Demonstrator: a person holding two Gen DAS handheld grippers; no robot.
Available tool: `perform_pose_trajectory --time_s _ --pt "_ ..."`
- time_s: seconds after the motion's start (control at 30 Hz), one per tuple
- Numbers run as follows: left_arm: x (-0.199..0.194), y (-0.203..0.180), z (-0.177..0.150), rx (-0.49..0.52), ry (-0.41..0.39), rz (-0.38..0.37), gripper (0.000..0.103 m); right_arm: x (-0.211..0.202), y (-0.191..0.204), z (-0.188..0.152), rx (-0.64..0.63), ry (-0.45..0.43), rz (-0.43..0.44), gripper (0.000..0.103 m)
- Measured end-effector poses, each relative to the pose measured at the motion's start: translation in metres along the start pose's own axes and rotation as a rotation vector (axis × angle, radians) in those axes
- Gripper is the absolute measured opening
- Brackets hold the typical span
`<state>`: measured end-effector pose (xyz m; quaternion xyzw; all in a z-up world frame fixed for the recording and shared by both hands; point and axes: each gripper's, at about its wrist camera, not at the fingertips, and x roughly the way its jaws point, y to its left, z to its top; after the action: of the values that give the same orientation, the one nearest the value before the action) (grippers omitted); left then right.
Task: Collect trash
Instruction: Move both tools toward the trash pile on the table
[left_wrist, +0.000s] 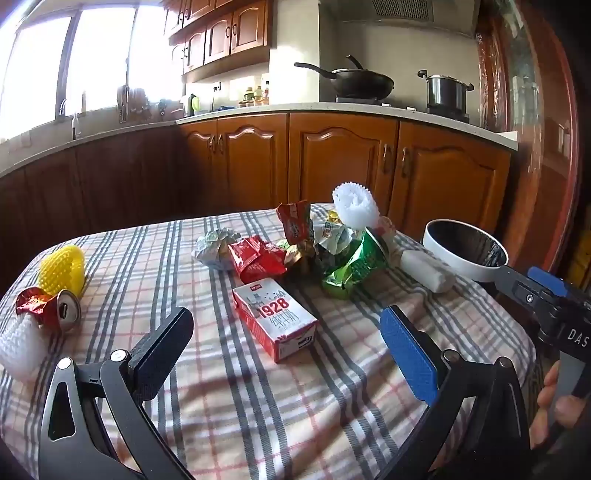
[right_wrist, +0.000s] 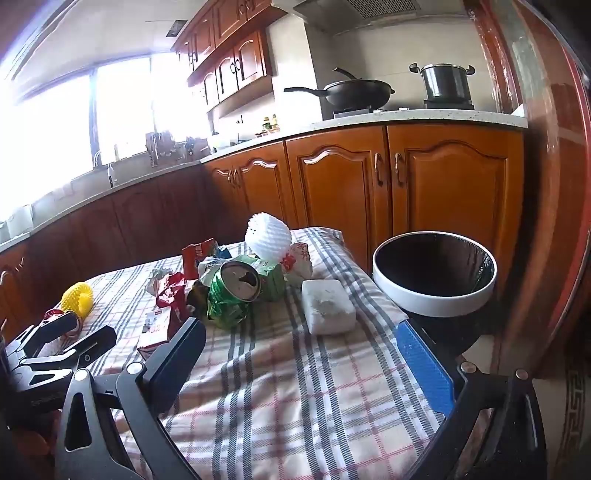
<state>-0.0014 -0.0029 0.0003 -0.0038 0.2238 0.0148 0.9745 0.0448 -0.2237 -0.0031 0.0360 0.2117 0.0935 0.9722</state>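
Both the left tool (left_wrist: 286, 343) and right tool (right_wrist: 301, 354) are held spread and empty. The red carton (left_wrist: 275, 317) lies near on the desk (left_wrist: 258, 406); judged light and crushable, it is best taken across its long sides.

A plaid tablecloth (left_wrist: 258, 406) spreads under and ahead of the jaws, grey and red lines on cream. Far beyond them, wooden base cabinets (left_wrist: 332, 158) run under a pale countertop (left_wrist: 258, 110) that curves round to the left toward a bright window (left_wrist: 74, 59), with a tap (left_wrist: 62, 107) at its foot and wall cupboards (left_wrist: 221, 33) above. High above the right jaw a black wok (left_wrist: 360, 82) and a lidded steel pot (left_wrist: 445, 90) sit on the stove, and small bottles (left_wrist: 256, 95) stand on the counter to the left of the wok.
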Motion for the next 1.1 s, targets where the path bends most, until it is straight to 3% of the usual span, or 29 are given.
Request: perform_pose_trajectory --time_s 0.1,1.1 --pt "0.005 -0.006 -0.004 -0.009 0.041 -0.010 0.103 0.001 0.003 0.001 -0.015 0.008 -0.005 0.103" --pt "0.007 -0.005 -0.001 0.011 0.041 -0.004 0.103 -0.002 -0.002 -0.002 -0.001 0.015 0.019 0.103"
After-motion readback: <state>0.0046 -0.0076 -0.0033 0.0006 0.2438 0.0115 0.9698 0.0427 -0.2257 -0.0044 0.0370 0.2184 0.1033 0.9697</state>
